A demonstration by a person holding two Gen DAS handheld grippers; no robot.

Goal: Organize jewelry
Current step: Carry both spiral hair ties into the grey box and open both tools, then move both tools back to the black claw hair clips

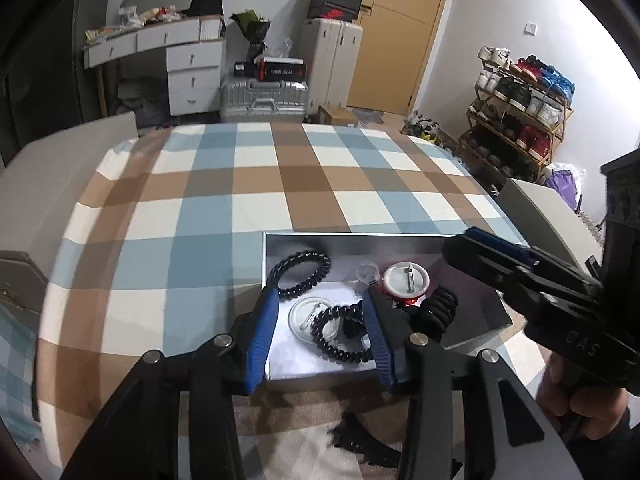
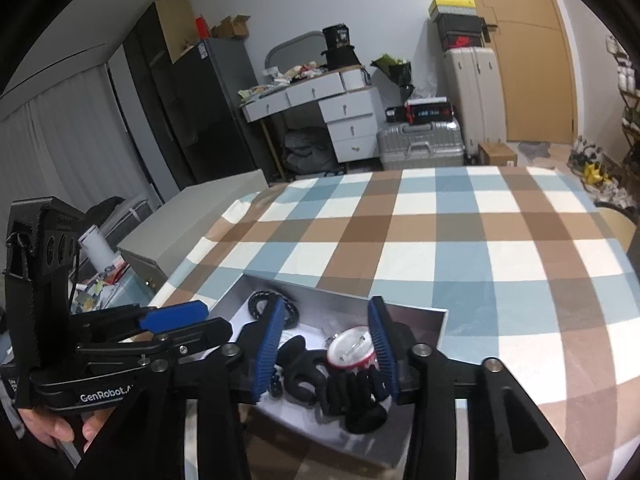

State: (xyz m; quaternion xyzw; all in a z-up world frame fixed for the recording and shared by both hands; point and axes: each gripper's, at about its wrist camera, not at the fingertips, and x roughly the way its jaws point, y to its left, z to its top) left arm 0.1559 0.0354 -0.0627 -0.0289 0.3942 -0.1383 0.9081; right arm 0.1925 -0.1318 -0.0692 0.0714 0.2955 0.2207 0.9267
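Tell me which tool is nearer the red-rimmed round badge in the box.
Right. The right tool hangs over the red-rimmed badge, which sits between its open fingers. The left tool is above the coiled bands, off to the badge's side.

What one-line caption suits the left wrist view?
Left gripper open above a shallow box of black coil bracelets and a badge.
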